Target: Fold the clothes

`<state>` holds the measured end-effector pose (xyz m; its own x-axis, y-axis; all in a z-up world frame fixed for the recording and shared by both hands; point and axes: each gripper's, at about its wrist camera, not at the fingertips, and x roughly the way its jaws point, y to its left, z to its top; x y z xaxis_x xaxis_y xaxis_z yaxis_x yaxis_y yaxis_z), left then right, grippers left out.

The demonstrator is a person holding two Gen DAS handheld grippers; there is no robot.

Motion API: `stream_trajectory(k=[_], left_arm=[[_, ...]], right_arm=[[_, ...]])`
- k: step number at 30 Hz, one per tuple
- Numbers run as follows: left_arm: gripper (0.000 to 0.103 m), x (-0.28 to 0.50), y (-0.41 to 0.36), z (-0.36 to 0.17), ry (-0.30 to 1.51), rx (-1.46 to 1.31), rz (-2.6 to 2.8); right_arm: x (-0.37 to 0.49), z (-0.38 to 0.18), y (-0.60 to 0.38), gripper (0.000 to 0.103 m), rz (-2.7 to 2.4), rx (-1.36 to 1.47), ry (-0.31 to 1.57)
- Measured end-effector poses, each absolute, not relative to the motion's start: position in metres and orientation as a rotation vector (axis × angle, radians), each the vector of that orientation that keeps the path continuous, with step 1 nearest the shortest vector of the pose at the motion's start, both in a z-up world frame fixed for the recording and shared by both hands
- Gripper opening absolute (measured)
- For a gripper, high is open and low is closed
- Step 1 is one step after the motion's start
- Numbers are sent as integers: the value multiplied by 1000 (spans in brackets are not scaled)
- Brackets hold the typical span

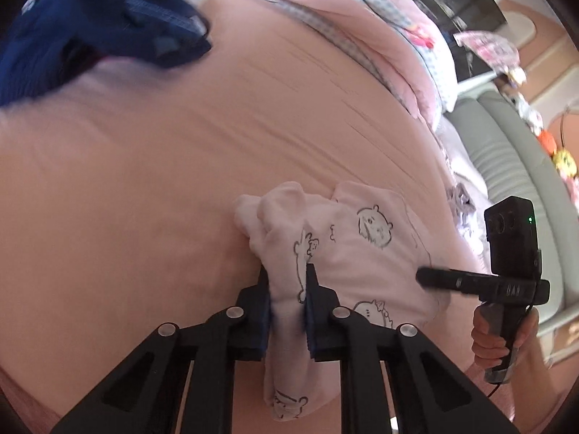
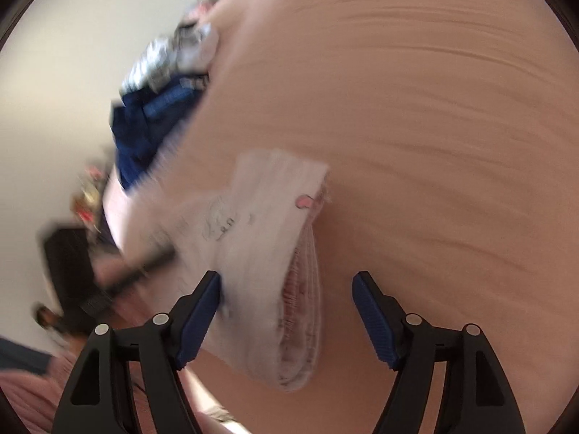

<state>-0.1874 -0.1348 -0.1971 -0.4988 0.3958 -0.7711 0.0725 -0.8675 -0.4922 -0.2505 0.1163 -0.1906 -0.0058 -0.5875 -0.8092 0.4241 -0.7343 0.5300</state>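
Left wrist view: we see our left gripper (image 1: 287, 289) clamped on a bunched fold of the pink garment (image 1: 362, 253), blue pads (image 1: 313, 311) pressing cloth from both sides. Garment has line-drawn cartoon prints and lies on the peach sheet (image 1: 163, 181), part of it spread flat to the right of the fingers, a rolled bit hanging down between the arms toward the camera. Right gripper (image 1: 423, 275) shows at the right edge, held by a hand (image 1: 503, 336), its tip over the garment's right side; from here we can't tell its jaws. Navy clothes (image 1: 90, 29) pile at upper left, well apart from the garment. Pink quilt (image 1: 362, 18) with checked trim along the top right of the bed.

Right wrist view, blurry: our right gripper (image 2: 286, 285) has jaws wide apart, nothing between the pads. Garment (image 2: 267, 209) lies on the sheet (image 2: 434, 144) ahead, its lower end reaching in beside the left finger (image 2: 202, 311); touching or not, can't tell through the blur. Left gripper (image 2: 152, 260) is a dark smear at left on the garment's edge. Navy clothes (image 2: 152, 133) sit beyond, near the bed edge.
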Motion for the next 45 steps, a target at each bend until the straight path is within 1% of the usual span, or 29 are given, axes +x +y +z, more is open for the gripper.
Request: stream_trajectory(k=[1,2,3,4,5,6,7,9,10,12,14,16,18,21,22,23,25,27,29,30,31,32,34,37,39,40,43,45], left_arm=[[13,-190,-134,-198,-687,-1473,2459],[16,-192,-132,-200,-678,-1496,2453],[17,-191,-132,-202,-689,-1508,2448],[20,-187,-134,-204,-720,-1510,2446],[24,-183,-136,-205,-749,-1514,2444],[26,-179,-137,-206,-772,-1514,2447],[28,-175,-137,-207,-793,-1503,2456],[28,-172,-133,-209,-784,-1498,2483],[28,-174,-130,-209,-750,-1507,2488],[13,-187,-121,-199,-678,-1500,2445],[12,-197,-119,-182,-673,-1439,2388],[12,-202,-115,-161,-661,-1354,2351],[12,-204,-108,-149,-610,-1326,2319],[13,-207,-96,-161,-460,-1403,2300],[13,-210,-93,-172,-424,-1447,2307],[15,-212,-93,-184,-394,-1489,2329],[21,-214,-96,-197,-404,-1539,2324],[30,-210,-105,-192,-473,-1511,2350],[53,-201,-119,-183,-580,-1416,2392],[56,-196,-126,-179,-639,-1369,2406],[59,-193,-131,-179,-692,-1339,2411],[60,-190,-133,-181,-721,-1337,2400],[60,-189,-131,-188,-722,-1374,2362],[59,-188,-124,-200,-648,-1440,2379],[51,-187,-122,-202,-602,-1466,2426],[42,-187,-123,-202,-617,-1475,2447],[42,-186,-130,-202,-743,-1474,2472],[42,-184,-128,-201,-740,-1468,2470]], right_arm=[[-248,-192,113,82,-1833,1560,-133],[-246,-193,109,82,-1845,1552,-93],[-244,-194,105,82,-1873,1543,-70],[-240,-192,101,79,-1902,1533,-53],[-235,-190,96,64,-1928,1521,-34],[-229,-187,94,50,-1929,1510,-42],[-225,-184,95,49,-1950,1499,-52],[-215,-180,99,44,-1996,1493,-59],[-213,-179,103,44,-2009,1499,-86],[-208,-175,113,40,-2033,1517,-169],[-198,-162,122,39,-2081,1510,-215],[-182,-144,136,39,-2144,1482,-258],[-167,-128,155,43,-2193,1457,-330],[-166,-137,180,55,-2251,1518,-348],[-167,-141,189,56,-2270,1542,-350],[-167,-145,197,56,-2288,1567,-353],[-168,-154,214,56,-2325,1616,-357],[-172,-161,224,56,-2271,1628,-463],[-175,-161,227,56,-2224,1576,-545],[-176,-161,225,62,-2213,1550,-564],[-178,-163,222,66,-2197,1540,-576],[-182,-166,220,68,-2166,1546,-589],[-187,-170,218,68,-2115,1549,-628],[-183,-159,226,68,-2141,1464,-690],[-177,-149,231,69,-2152,1397,-712],[-174,-146,231,69,-2139,1388,-706],[-174,-149,216,69,-2084,1466,-605],[-175,-158,207,69,-2081,1527,-504]])
